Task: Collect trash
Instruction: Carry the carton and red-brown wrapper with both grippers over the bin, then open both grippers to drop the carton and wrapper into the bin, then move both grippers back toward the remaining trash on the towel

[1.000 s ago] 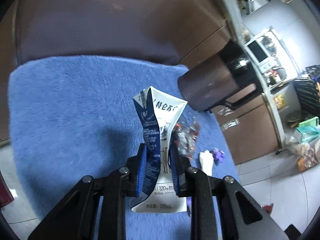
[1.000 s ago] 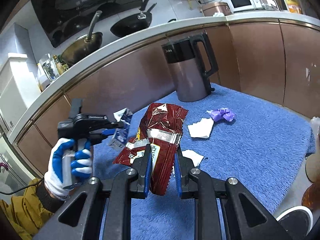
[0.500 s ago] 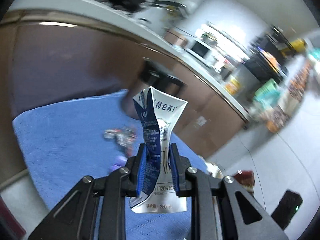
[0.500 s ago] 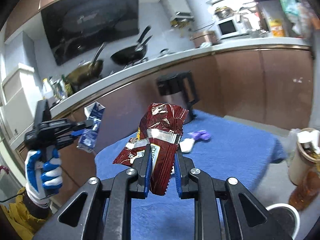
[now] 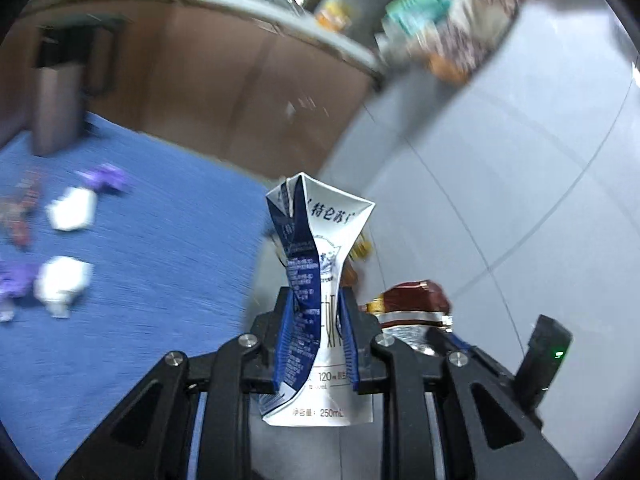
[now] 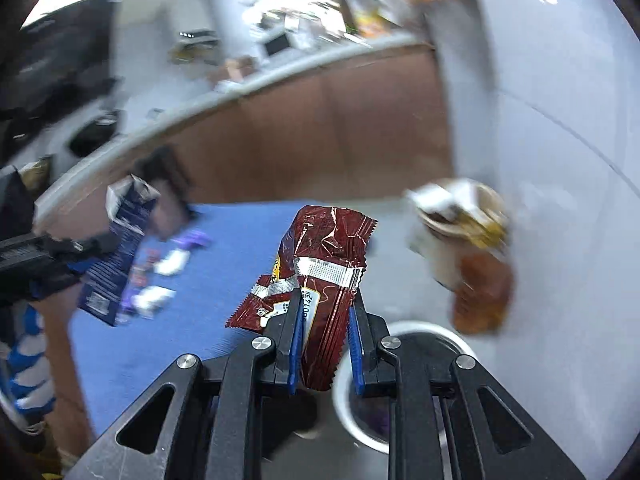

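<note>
Carry-to-bin step: left gripper (image 5: 316,344) clamps the crushed milk carton (image 5: 316,280), right gripper (image 6: 325,344) clamps the red snack wrapper (image 6: 320,264) above what appears a white-rimmed bin (image 6: 404,384); next, position and release.

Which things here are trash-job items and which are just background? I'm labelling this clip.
Job items:
- milk carton in left hand-held gripper
- red snack wrapper in right hand-held gripper
- white paper scraps
- purple wrapper
- white-rimmed bin

Just lying about:
- dark kettle
- blue mat
</note>
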